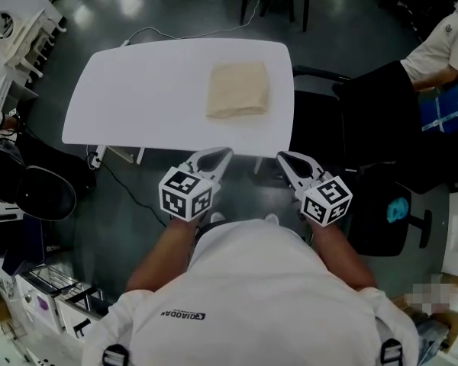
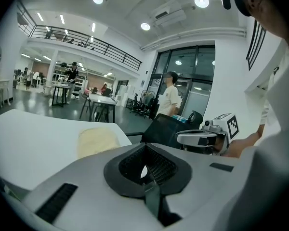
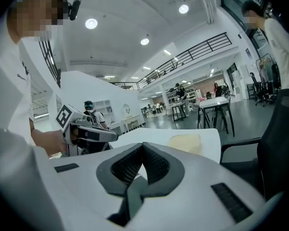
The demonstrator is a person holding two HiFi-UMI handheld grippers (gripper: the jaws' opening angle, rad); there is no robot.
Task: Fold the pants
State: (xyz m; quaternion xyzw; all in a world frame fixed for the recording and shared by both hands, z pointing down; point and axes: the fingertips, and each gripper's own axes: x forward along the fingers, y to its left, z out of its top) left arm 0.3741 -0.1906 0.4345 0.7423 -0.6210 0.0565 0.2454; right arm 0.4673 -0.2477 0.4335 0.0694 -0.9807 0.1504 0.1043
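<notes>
Head view, nearest first: both arms reach out from a white shirt, with the left gripper (image 1: 222,155) and right gripper (image 1: 285,159) side by side. Both are just short of the near edge of the desk (image 1: 137,90) and touch nothing. Left gripper view and right gripper view each show the ribbed pads closed tip to tip, with nothing between them. Further off, the pants (image 1: 238,90) lie folded into a cream square on the desk. They are at about twelve o'clock from the left gripper and eleven o'clock from the right, well apart from both. A black chair (image 1: 320,120) stands at the desk's three o'clock side.
</notes>
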